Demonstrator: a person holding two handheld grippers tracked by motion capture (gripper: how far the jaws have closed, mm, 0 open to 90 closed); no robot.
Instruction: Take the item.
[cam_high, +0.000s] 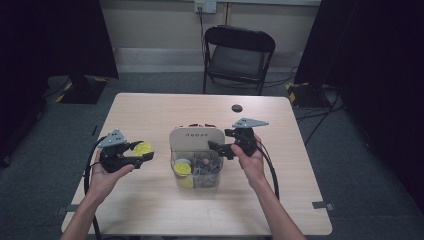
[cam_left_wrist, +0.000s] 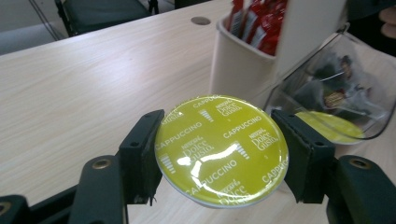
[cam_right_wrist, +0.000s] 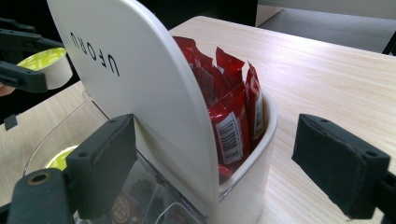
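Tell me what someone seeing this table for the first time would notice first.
The eye goes first to the yellow cappuccino capsule, clamped flat between the left tongs over the table's left half. Next comes the white and clear organiser at the table's middle, with red sachets standing in its rear white cup and more yellow capsules in its clear front bin. The right tongs stand open at the organiser's right side, one jaw on each side of its white upright panel.

table: light wood | organizer centre | small dark disc, possibly a grommet

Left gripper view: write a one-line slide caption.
Left claw grips a yellow coffee capsule beside the white organiser.
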